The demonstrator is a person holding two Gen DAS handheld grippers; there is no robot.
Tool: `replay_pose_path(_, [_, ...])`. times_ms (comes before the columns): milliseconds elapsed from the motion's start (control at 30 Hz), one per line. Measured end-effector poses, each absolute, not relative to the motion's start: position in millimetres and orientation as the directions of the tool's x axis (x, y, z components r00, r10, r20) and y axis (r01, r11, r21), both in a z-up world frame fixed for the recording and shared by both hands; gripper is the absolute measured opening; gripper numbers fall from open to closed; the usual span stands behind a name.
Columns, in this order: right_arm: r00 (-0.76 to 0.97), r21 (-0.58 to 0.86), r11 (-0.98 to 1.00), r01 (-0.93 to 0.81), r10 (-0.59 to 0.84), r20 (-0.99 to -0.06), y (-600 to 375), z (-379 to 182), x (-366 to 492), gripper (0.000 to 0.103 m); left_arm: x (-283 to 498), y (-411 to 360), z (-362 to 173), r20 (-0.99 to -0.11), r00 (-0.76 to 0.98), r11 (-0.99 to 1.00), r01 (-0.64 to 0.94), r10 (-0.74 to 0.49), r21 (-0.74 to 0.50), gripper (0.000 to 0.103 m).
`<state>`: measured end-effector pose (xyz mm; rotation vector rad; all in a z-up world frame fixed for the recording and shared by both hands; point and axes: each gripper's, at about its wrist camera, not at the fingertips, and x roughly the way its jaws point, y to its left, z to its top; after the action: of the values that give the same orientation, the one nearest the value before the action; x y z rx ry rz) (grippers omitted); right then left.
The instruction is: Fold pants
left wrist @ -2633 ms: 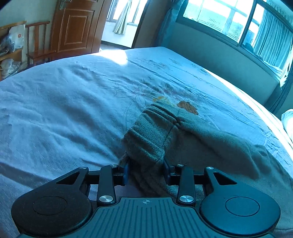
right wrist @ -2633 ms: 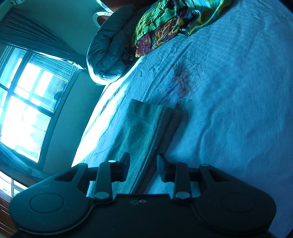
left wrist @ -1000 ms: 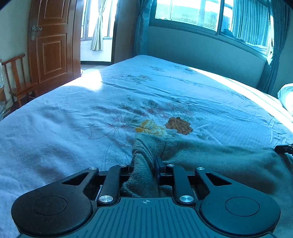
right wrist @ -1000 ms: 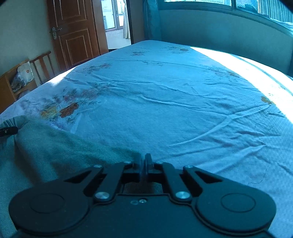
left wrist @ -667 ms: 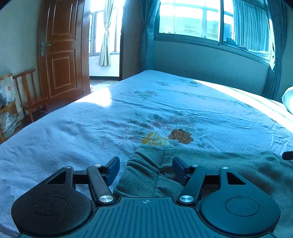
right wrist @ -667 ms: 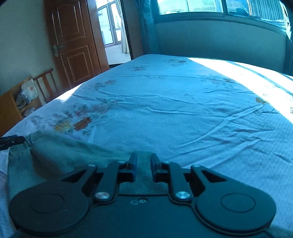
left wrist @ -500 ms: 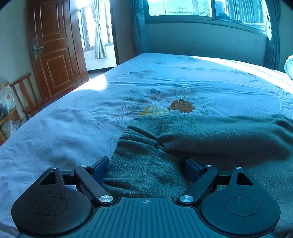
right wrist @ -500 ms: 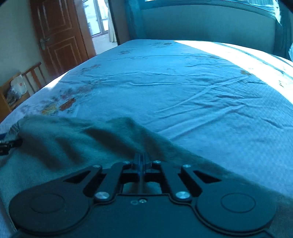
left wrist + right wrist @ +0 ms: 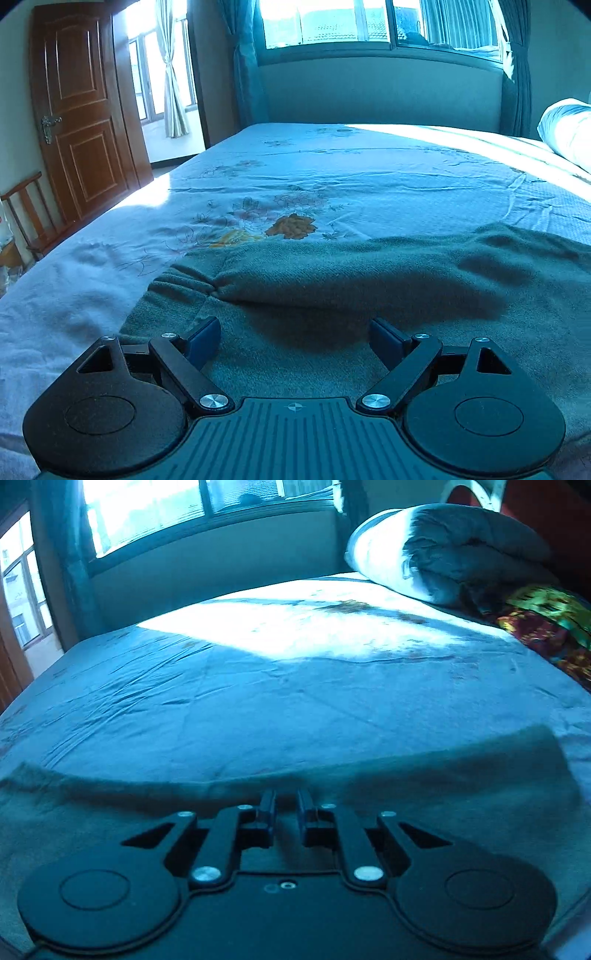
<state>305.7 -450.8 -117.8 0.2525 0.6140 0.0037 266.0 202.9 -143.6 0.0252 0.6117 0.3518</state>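
Note:
The dark green pants (image 9: pixel 351 280) lie spread across the light blue bed sheet (image 9: pixel 332 177), their elastic waistband (image 9: pixel 181 284) at the left. My left gripper (image 9: pixel 294 338) is wide open just above the cloth near the waistband, holding nothing. In the right wrist view the pants (image 9: pixel 461 775) run as a band across the bed in front of my right gripper (image 9: pixel 284 805). Its jaws stand a narrow gap apart over the cloth, with nothing visibly between them.
A rolled duvet (image 9: pixel 454 550) and a colourful cloth (image 9: pixel 546 627) lie at the head of the bed. A wooden door (image 9: pixel 85 122) and a chair (image 9: pixel 29 218) stand to the left. A window (image 9: pixel 369 22) is behind the bed.
Both grippers let go of the pants, which now lie flat on the bed. My left gripper opened wide. My right gripper opened slightly and turned toward the head of the bed.

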Motion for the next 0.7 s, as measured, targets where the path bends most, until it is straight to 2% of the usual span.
replay_pose_path(100, [0.863,0.468,0.863,0.190,0.079,-0.498,-541.3,-115.5,253.9,0.011,254.4,182.8,-138.6,-0.550,0.780,0.951,-0.290,0.299,0.107,0.087])
replay_pose_path(267, [0.873,0.677,0.651,0.342,0.048,-0.486,-619.1,-149.0,190.2,0.011,255.4,117.4,-134.0,-0.539,0.819,0.979,-0.198,0.197,0.056,0.087])
replay_pose_path(467, [0.875,0.797,0.489,0.354,0.130,-0.467,-629.2,-184.2,191.8,0.011,262.1,42.4,-131.6,-0.565,0.823,0.996,-0.092,0.066,-0.017,0.087])
replay_pose_path(567, [0.880,0.830,0.441,0.341,0.160,-0.446,-627.1,-193.4,200.7,0.019,258.1,9.6,-128.2,-0.564,0.826,0.999,-0.042,0.020,-0.026,0.087])
replay_pose_path(633, [0.876,0.821,0.456,0.343,0.160,-0.455,-623.8,-194.5,205.1,0.020,257.1,-18.0,-127.7,-0.575,0.818,0.999,-0.001,-0.022,-0.039,0.087])
replay_pose_path(700, [0.870,0.788,0.512,0.341,0.146,-0.471,-619.4,-191.0,207.1,0.010,257.2,-46.3,-129.4,-0.583,0.811,0.999,0.024,-0.047,-0.046,0.087])
